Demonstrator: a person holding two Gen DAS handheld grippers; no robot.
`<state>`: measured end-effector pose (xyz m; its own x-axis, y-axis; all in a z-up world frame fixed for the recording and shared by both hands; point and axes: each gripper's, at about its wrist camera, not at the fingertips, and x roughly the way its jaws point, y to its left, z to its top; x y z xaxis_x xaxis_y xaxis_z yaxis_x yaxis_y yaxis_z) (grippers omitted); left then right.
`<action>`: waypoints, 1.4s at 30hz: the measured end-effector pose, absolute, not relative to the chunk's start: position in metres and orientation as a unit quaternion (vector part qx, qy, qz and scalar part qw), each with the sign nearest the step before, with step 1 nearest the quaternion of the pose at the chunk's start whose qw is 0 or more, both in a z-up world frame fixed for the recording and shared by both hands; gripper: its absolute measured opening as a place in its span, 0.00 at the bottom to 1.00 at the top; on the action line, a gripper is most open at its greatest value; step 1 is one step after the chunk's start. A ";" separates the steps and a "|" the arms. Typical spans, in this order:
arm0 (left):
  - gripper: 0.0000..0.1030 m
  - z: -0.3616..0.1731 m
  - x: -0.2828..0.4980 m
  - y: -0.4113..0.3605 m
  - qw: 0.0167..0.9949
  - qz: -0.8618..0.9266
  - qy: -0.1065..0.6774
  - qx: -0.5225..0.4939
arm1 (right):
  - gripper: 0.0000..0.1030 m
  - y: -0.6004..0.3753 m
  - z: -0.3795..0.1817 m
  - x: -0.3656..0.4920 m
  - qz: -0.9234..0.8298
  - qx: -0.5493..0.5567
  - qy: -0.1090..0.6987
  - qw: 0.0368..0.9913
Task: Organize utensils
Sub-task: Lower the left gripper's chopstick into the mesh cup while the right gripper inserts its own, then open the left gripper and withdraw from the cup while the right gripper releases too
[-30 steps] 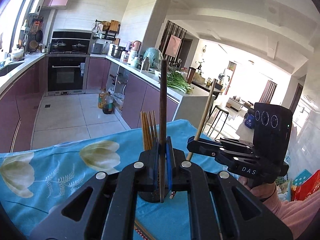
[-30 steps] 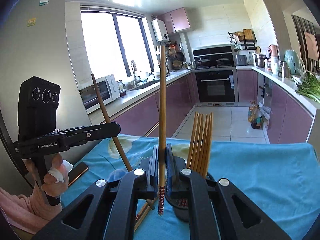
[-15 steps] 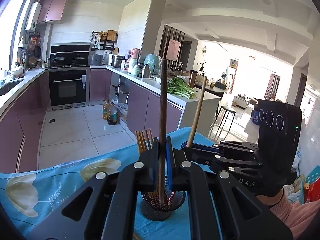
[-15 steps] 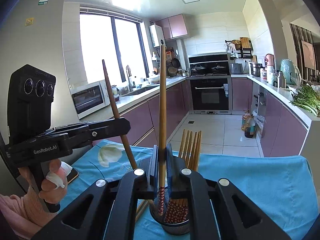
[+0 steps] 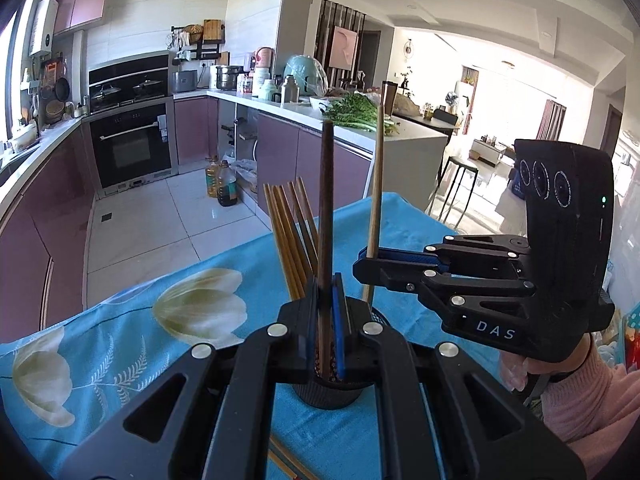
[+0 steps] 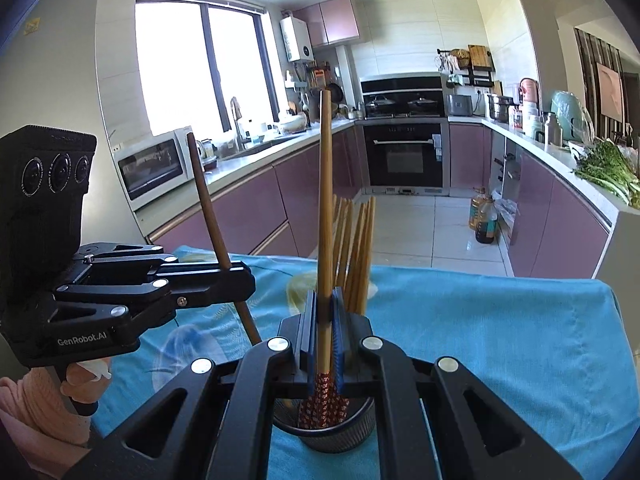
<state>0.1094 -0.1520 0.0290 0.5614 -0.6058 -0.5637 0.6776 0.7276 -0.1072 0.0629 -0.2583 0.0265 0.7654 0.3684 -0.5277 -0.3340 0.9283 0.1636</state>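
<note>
Right wrist: dark holder (image 6: 340, 434) contains upright bamboo chopsticks (image 6: 354, 256).

This is a home kitchen – purple cabinets (image 6: 256, 204) run under pale worktops on both sides, and a built-in oven (image 6: 404, 156) stands at the far end below a stove with lidded pans. A microwave (image 6: 154, 166) and sink tap sit by the window (image 6: 200, 64) on the left. Right – greens (image 5: 356, 114) on the counter, with a bright living room (image 5: 516, 120) beyond.
</note>
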 end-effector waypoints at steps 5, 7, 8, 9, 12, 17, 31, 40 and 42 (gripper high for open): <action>0.07 0.017 0.118 -0.154 0.874 -0.356 0.322 0.073 | 0.06 -0.257 0.015 0.070 0.179 0.026 0.313 0.933; 0.07 0.017 0.122 -0.153 0.873 -0.354 0.327 0.070 | 0.06 -0.257 0.011 0.072 0.176 0.027 0.320 0.930; 0.07 0.016 0.125 -0.152 0.873 -0.354 0.329 0.068 | 0.06 -0.257 0.009 0.073 0.175 0.027 0.323 0.930; 0.07 0.015 0.127 -0.152 0.873 -0.352 0.330 0.067 | 0.06 -0.257 0.008 0.074 0.174 0.028 0.325 0.929; 0.08 0.011 0.135 -0.153 0.873 -0.346 0.339 0.063 | 0.06 -0.258 0.006 0.074 0.171 0.032 0.327 0.929; 0.08 -0.001 0.152 -0.155 0.866 -0.339 0.363 0.052 | 0.07 -0.256 0.004 0.075 0.167 0.038 0.330 0.928; 0.28 -0.009 0.144 -0.132 0.883 -0.316 0.347 0.021 | 0.13 -0.263 0.006 0.077 0.170 0.055 0.323 0.929; 0.48 0.002 0.105 -0.081 0.919 -0.272 0.287 -0.002 | 0.29 -0.248 0.024 0.038 0.224 0.050 0.285 0.930; 0.62 -0.001 0.095 -0.071 0.924 -0.258 0.281 0.000 | 0.32 -0.240 0.025 0.027 0.250 0.044 0.282 0.926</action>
